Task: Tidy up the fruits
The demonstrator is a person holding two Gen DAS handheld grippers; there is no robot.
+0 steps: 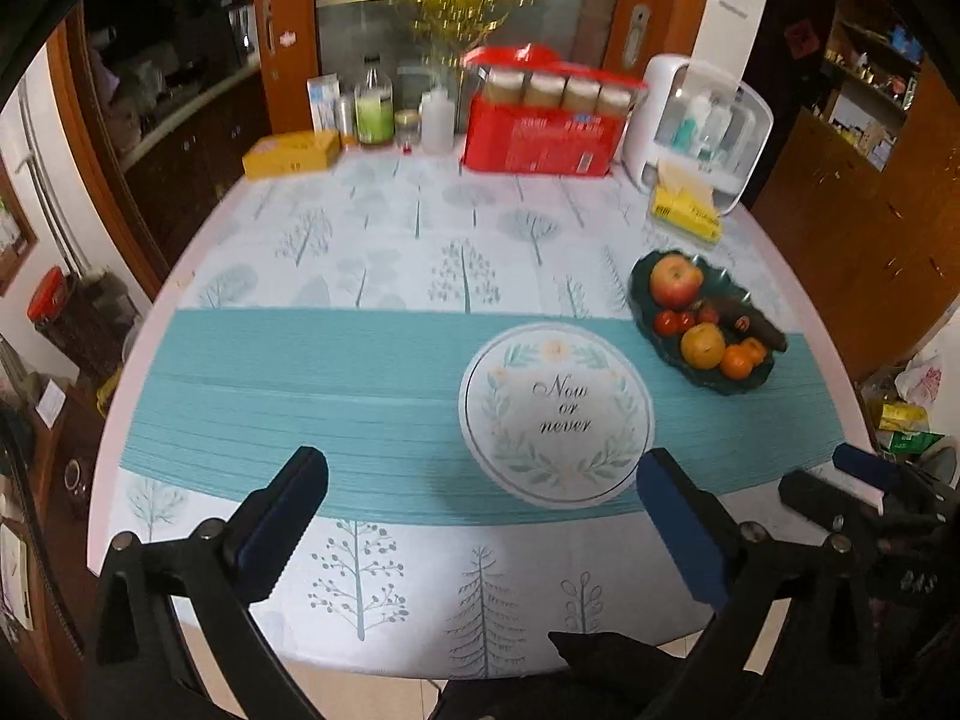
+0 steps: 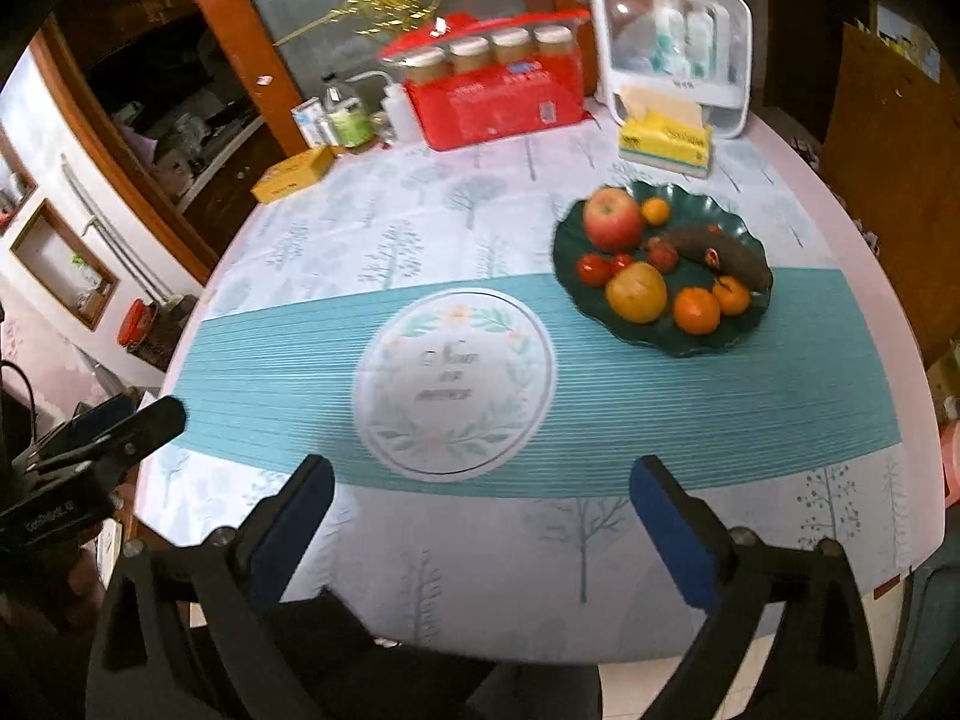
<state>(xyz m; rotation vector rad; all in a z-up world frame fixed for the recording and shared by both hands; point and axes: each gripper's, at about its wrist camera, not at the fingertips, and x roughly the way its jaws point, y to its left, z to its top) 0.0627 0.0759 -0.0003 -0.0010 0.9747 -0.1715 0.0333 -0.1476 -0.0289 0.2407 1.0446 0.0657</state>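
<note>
A dark green scalloped plate (image 2: 744,336) (image 1: 645,306) on the right of the table holds a red apple (image 2: 612,218) (image 1: 675,281), a yellow fruit (image 2: 636,291) (image 1: 702,345), small oranges (image 2: 696,310) (image 1: 737,362), small red tomatoes (image 2: 594,269) (image 1: 666,322) and a dark brown oblong fruit (image 2: 720,252) (image 1: 759,327). My left gripper (image 1: 483,477) is open and empty above the near table. My right gripper (image 2: 483,483) is open and empty, well short of the plate. The right gripper also shows in the left wrist view (image 1: 840,480).
A round table (image 2: 858,240) carries a teal-striped cloth with a white printed circle (image 2: 453,384). At the back stand a red box with jars (image 2: 498,96), a yellow tissue box (image 2: 666,147), a white organizer (image 2: 672,30), bottles (image 1: 375,102) and a yellow box (image 1: 291,155).
</note>
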